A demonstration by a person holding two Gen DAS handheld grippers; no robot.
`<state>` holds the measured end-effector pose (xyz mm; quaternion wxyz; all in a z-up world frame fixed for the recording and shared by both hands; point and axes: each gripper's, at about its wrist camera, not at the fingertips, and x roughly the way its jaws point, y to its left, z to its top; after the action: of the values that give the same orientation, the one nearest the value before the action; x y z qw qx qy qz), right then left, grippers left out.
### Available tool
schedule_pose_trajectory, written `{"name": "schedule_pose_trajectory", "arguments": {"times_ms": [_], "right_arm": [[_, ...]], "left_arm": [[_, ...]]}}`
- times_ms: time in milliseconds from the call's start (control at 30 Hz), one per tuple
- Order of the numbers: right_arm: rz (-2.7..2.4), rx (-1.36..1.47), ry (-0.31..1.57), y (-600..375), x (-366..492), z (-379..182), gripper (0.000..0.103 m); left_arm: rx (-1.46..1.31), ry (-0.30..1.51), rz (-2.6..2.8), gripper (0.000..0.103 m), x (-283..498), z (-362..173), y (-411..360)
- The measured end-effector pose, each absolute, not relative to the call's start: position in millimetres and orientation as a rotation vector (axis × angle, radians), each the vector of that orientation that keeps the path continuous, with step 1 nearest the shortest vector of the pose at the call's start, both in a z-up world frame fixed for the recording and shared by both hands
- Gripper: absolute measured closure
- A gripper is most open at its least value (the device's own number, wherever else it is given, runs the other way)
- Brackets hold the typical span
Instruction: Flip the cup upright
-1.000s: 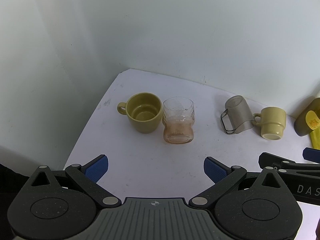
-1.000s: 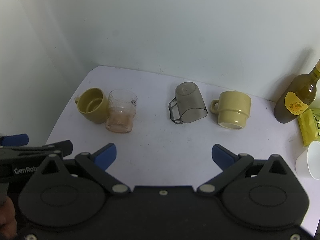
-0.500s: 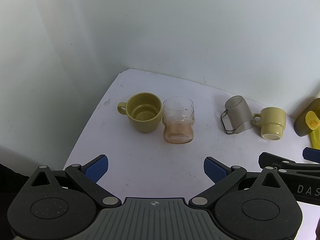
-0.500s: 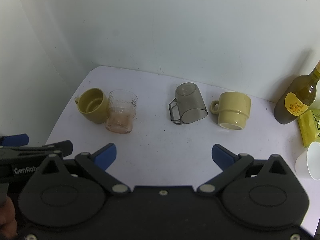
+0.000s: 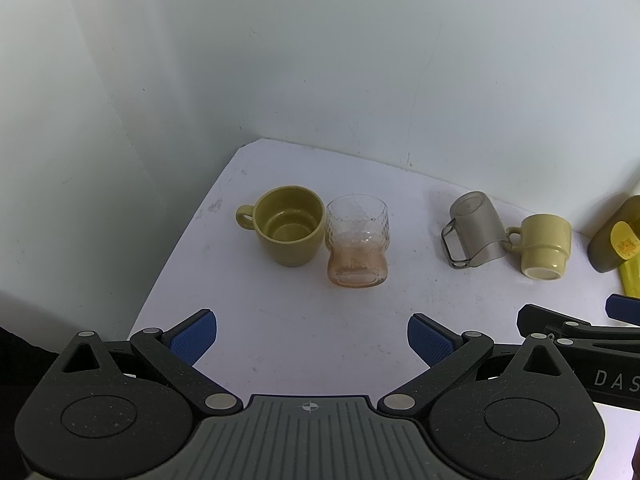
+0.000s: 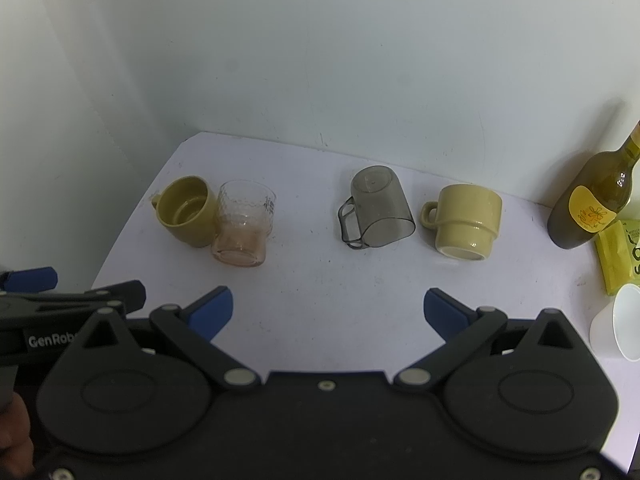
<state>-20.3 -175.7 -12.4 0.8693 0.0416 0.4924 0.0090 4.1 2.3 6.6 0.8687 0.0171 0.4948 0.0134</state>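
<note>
Still early: nothing gripped, flip not begun. Left gripper [image 5: 312,334] and right gripper [image 6: 328,310] both spread wide, empty, hovering low over the near part of the white table [image 6: 320,280], well short of the row of cups. Smoky grey cup [image 6: 378,210] upside down, base up, handle to the left, just beside the pale yellow mug [image 6: 468,222], likewise inverted. Olive mug [image 6: 188,210] and textured glass [image 6: 244,228] upright, touching, far left. Left to do: reach, pinch, turn over, set down. Open tabletop in front; walls close behind; bottle [image 6: 592,204], yellow packet [image 6: 620,256] and white cup [image 6: 622,326] crowding the right edge
</note>
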Motion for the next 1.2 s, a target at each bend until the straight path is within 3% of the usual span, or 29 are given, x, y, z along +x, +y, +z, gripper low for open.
{"name": "schedule_pose_trajectory", "arguments": {"times_ms": [1200], "right_arm": [[-0.03,0.068,1.014,-191,-44,-6,0.0]], "left_arm": [[0.053,1.069,-0.017,0.0,-11,-2,-12]]}}
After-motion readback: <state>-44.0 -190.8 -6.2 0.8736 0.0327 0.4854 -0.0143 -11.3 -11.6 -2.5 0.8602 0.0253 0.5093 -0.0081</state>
